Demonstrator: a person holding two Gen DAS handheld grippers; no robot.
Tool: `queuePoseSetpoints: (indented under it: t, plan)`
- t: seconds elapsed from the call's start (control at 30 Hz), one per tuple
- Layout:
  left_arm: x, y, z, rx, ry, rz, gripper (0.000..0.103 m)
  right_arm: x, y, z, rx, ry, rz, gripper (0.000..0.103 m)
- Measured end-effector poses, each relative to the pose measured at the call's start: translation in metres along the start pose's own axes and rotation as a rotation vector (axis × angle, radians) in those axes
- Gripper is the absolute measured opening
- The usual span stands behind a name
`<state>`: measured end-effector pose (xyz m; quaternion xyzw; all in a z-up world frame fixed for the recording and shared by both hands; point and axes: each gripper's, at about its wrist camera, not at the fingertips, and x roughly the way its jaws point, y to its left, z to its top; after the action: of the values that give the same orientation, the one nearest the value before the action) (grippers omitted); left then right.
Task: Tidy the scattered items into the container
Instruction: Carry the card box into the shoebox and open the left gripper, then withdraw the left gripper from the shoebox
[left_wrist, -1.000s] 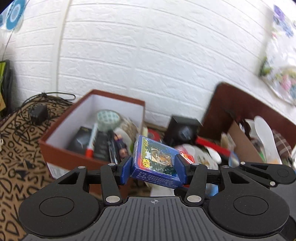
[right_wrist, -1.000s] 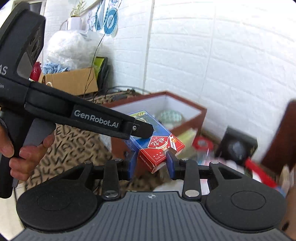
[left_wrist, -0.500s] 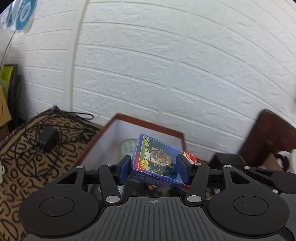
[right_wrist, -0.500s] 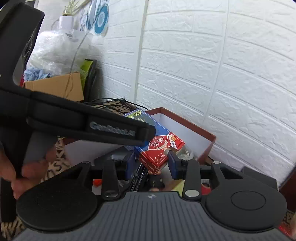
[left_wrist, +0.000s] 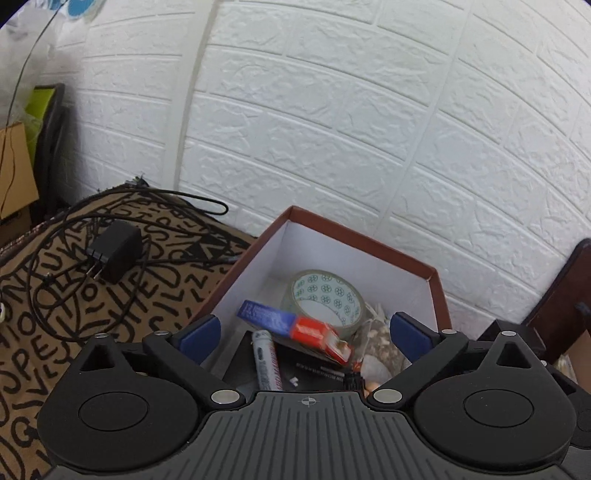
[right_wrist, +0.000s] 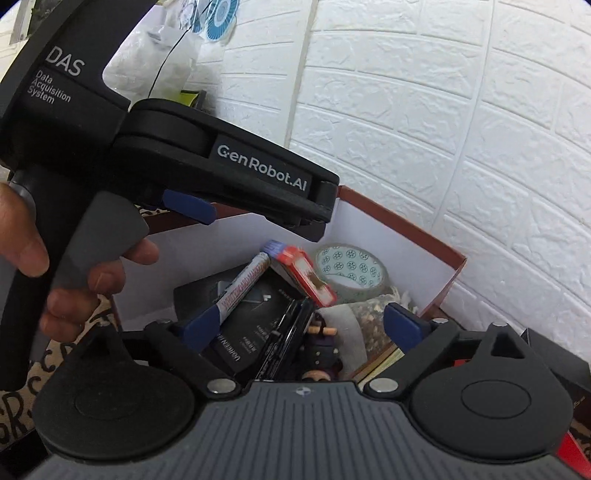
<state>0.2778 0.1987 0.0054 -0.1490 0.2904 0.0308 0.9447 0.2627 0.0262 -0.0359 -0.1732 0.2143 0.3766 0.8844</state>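
Observation:
The brown box with white inside (left_wrist: 369, 245) (right_wrist: 402, 221) holds a tape roll (left_wrist: 325, 297) (right_wrist: 351, 271), a marker (left_wrist: 266, 363) (right_wrist: 242, 284), black items and a small figure (right_wrist: 323, 343). A blue card box (left_wrist: 267, 317) and a red card box (left_wrist: 319, 336) (right_wrist: 304, 275) lie blurred inside, above the other items. My left gripper (left_wrist: 304, 332) is open and empty over the box. My right gripper (right_wrist: 301, 326) is open and empty over the box too. The left gripper's body (right_wrist: 221, 177) crosses the right wrist view.
A black charger (left_wrist: 114, 254) with its cable lies on the patterned cloth (left_wrist: 55, 314) left of the box. A white brick wall (left_wrist: 369, 129) stands right behind. A dark brown lid (left_wrist: 569, 295) and a black box (right_wrist: 554, 354) are at the right.
Both grippers moved over the box and opened. The blue and red card boxes left the jaws and dropped into the box.

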Motion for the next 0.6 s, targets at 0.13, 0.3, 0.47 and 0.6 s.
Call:
queuePoseSetpoints:
  t: [0.13, 0.3, 0.47, 0.6]
  plan:
    - [-0.008, -0.006, -0.005, 0.017, 0.01, 0.003, 0.103, -0.011, -0.003, 0.002, 0.025, -0.005, -0.011, 0.1]
    - [-0.031, -0.015, -0.011, 0.041, 0.0, 0.003, 0.103, -0.039, -0.007, 0.0, 0.061, -0.026, -0.016, 0.102]
    - [-0.066, -0.029, -0.026, 0.096, -0.008, 0.02, 0.103, -0.073, -0.003, -0.003, 0.099, -0.029, -0.015, 0.103]
    - [-0.098, -0.04, -0.041, 0.139, -0.026, 0.054, 0.103, -0.099, -0.002, -0.009, 0.133, -0.028, -0.009, 0.103]
